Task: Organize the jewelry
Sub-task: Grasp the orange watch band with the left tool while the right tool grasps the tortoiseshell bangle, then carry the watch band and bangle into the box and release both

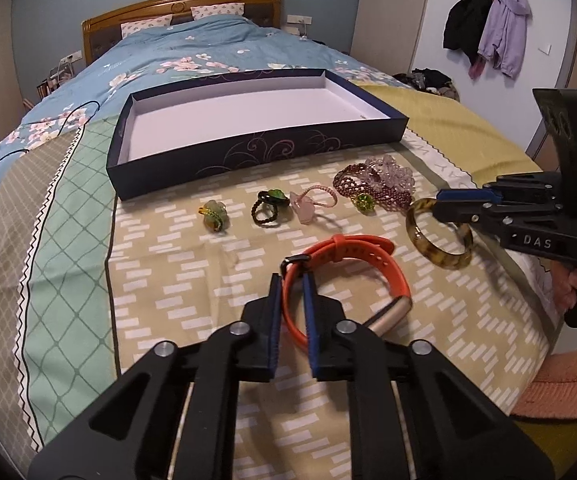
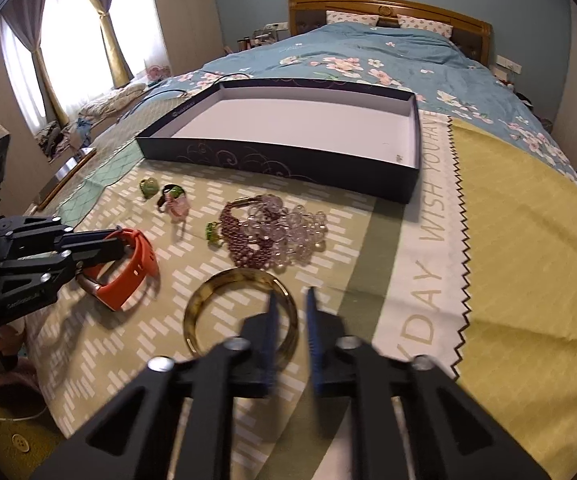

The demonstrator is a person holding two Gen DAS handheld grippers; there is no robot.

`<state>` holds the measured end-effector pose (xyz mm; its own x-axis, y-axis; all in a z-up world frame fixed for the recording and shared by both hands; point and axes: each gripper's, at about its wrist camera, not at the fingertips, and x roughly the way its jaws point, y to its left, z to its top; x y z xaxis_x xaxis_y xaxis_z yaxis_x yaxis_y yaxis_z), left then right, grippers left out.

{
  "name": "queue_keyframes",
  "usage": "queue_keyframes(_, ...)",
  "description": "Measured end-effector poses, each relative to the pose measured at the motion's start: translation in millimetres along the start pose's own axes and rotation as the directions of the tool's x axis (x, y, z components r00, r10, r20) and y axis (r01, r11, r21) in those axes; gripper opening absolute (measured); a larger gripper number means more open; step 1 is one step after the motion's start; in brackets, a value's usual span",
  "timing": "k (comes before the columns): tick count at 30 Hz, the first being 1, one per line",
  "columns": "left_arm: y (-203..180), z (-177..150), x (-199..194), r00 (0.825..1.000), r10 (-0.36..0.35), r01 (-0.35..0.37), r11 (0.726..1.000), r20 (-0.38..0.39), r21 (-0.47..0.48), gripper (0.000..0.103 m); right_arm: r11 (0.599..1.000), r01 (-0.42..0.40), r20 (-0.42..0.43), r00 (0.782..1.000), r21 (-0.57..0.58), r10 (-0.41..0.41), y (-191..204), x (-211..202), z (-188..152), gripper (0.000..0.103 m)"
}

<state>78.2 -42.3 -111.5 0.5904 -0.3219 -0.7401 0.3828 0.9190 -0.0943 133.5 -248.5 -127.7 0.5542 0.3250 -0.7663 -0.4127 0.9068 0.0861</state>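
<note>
Jewelry is laid out in a loose row on the patterned bedspread [image 1: 168, 272] at the foot of the bed, right in front of a shallow dark navy cardboard box with a white inside [image 1: 248, 148].

From the left wrist view, going left to right: a small pale green bead charm [image 1: 213, 216], a dark braided ring with a green stone [image 1: 269, 205], a pink hair tie with a pale pink charm [image 1: 312, 204], then a heap of dark red bead bracelets [image 1: 362, 186] touching a clear crystal bead bracelet [image 1: 394, 170], with a little green bead piece [image 1: 363, 201] at its front edge.

Closer to the camera there's an orange silicone watch band with a silver metal body [image 1: 352, 264]. The left hand-held gripper [image 1: 291, 284] has its blue-padded jaws pinching the strap near the black buckle.

Off to the right, a brown tortoiseshell bangle [image 1: 438, 236] lies flat just beside the bead heap. The right hand-held gripper [image 2: 291, 300] is clamped on the bangle's rim, one jaw inside the ring and one outside. It's a bit blurry in its own view, but the left camera shows the jaws biting the edge.

The box itself has nothing in it.
</note>
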Motion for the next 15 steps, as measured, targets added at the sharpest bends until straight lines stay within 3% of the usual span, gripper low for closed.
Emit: queue_keyframes(15, 17, 17, -20, 0.999, -0.008, 0.01, 0.999, 0.053, -0.043, 0.005, 0.995, -0.098, 0.11, 0.989, 0.009, 0.097, 0, -23, 23, 0.006)
